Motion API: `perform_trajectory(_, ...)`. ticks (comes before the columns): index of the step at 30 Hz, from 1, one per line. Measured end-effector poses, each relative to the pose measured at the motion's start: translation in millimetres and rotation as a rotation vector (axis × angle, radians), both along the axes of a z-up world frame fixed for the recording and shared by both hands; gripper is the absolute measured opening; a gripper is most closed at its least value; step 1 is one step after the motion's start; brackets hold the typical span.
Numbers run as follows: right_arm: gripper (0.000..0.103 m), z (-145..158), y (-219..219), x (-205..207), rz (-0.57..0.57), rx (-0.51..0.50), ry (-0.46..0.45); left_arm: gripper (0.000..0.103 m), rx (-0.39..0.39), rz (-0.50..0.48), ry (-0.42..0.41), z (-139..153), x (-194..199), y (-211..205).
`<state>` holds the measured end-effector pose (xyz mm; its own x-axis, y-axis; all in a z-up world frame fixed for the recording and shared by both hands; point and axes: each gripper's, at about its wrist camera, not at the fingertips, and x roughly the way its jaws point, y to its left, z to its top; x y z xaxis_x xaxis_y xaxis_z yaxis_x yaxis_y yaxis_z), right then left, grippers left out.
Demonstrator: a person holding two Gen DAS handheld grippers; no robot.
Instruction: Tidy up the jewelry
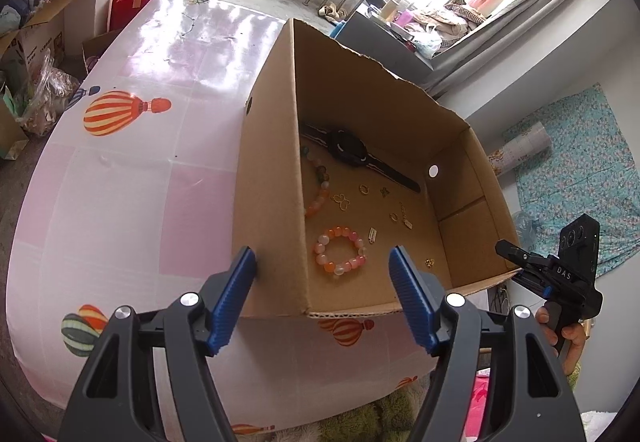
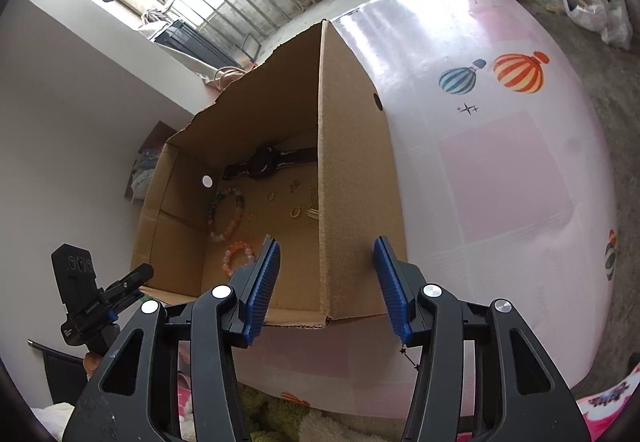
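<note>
We look down into an open cardboard box [image 1: 276, 178] on a pink balloon-print table [image 1: 132, 170]. Both our tongs are released, grasping nothing: the left gripper [image 1: 324, 298] and right gripper [image 2: 326, 282] each straddle a near corner of the box without touching it. On the box floor lie a black watch [image 1: 352, 150] by the far wall, a pink bead bracelet [image 1: 340, 251] toward the near edge, a longer bead bracelet [image 1: 320, 182] along the left wall, and tiny gold pieces [image 1: 362, 189] between. The beads are probably light, smooth and floppy (elastic, likely), so we judge it best to pinch across the strand; the gold bits look fiddly.
</note>
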<state>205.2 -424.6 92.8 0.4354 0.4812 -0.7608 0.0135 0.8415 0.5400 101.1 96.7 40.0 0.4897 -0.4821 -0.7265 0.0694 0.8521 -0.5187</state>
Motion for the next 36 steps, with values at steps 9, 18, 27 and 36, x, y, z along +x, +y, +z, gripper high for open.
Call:
perform_trajectory(9,0.048,1.2,1.2,5.2,-0.014,-0.006,-0.003,0.067,-0.040,0.010,-0.022,-1.3,-17.9,6.1)
perform_trajectory(18,0.048,-3.0,2.7,2.2,-0.032,0.007,-0.003,0.068,-0.055,-0.011,-0.035,-3.3,-11.9,9.2)
perform_trajectory(27,0.054,25.5,-4.2,-26.0,-0.108,-0.103,-0.127,0.073,0.181,0.030,-0.200,25.2,-43.3,-2.5)
perform_trajectory(36,0.082,75.0,31.5,-74.8,-0.050,-0.292,-0.348,0.097,0.366,0.031,-0.379,58.3,-82.5,-29.3)
